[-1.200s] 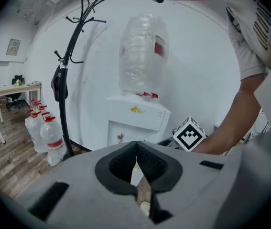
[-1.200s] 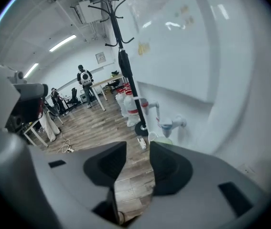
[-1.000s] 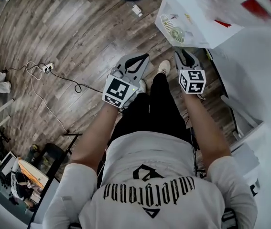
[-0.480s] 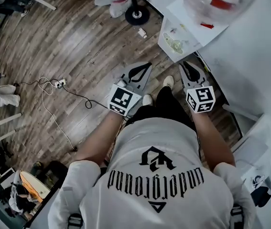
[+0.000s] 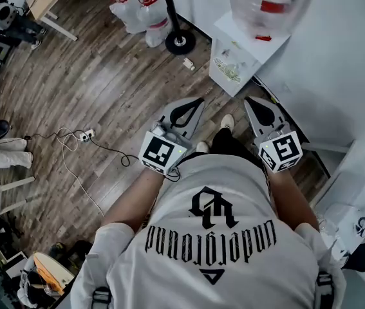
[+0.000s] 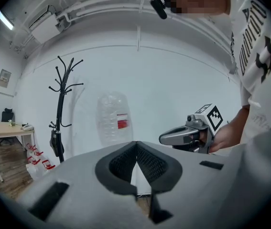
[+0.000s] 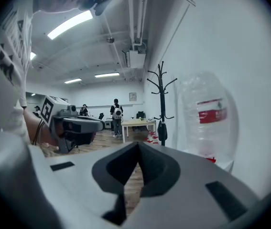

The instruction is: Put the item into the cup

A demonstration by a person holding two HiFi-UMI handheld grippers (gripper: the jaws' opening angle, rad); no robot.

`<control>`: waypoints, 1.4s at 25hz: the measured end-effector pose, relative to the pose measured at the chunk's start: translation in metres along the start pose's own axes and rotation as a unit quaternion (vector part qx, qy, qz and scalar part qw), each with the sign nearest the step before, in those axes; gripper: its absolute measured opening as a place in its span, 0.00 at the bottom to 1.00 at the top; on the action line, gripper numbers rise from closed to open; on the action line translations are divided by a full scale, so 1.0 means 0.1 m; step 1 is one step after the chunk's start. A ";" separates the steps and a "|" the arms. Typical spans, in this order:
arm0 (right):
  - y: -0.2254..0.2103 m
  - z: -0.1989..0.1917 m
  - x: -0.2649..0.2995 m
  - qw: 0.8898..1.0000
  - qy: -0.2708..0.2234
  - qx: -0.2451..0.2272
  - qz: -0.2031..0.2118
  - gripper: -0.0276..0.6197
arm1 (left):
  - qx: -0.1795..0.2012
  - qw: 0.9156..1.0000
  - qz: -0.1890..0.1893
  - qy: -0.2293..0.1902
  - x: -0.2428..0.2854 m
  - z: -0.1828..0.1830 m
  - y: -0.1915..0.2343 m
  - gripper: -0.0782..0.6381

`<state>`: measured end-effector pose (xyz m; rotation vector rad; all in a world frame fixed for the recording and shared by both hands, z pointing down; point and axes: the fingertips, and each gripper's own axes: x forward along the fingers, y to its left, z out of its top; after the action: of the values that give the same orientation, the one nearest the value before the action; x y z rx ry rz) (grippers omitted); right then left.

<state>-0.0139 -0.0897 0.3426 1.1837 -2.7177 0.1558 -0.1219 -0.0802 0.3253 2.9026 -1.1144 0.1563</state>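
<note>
Head view, looking steeply down. Wooden floor [image 5: 92, 89] filled the left and centre; a white wall [image 5: 336, 56] ran along the right. Person [image 5: 214, 237] stood near the wall, in a white printed shirt, holding one gripper in each hand. Water bottle [image 5: 269, 5], clear with a red label, stood inverted on a white dispenser [image 5: 233, 56] at the far right. Coat stand [image 5: 180, 42] rose just left of the dispenser, with white bags [image 5: 134, 5] beside its base. Left gripper [image 5: 198, 102] pointed away from the person over the floor; in the left gripper view its jaws met at the tips, closed and empty. Right gripper [image 5: 253, 103] was held level with it, near the dispenser; its jaws were closing and met at the tips, with nothing between them. Cable [image 5: 73, 166] trailed across the floor at left. Neither the item nor the cup could be located in any view.
</note>
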 end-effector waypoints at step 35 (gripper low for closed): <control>0.30 0.13 -3.00 0.997 -0.062 -0.036 0.031 0.05 | 0.008 0.999 0.010 -0.051 -0.33 0.65 -2.67 0.12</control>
<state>0.1632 0.1436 0.2695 1.1248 -2.8427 -0.0066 0.0383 0.1363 0.2598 2.9438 -1.1635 0.0183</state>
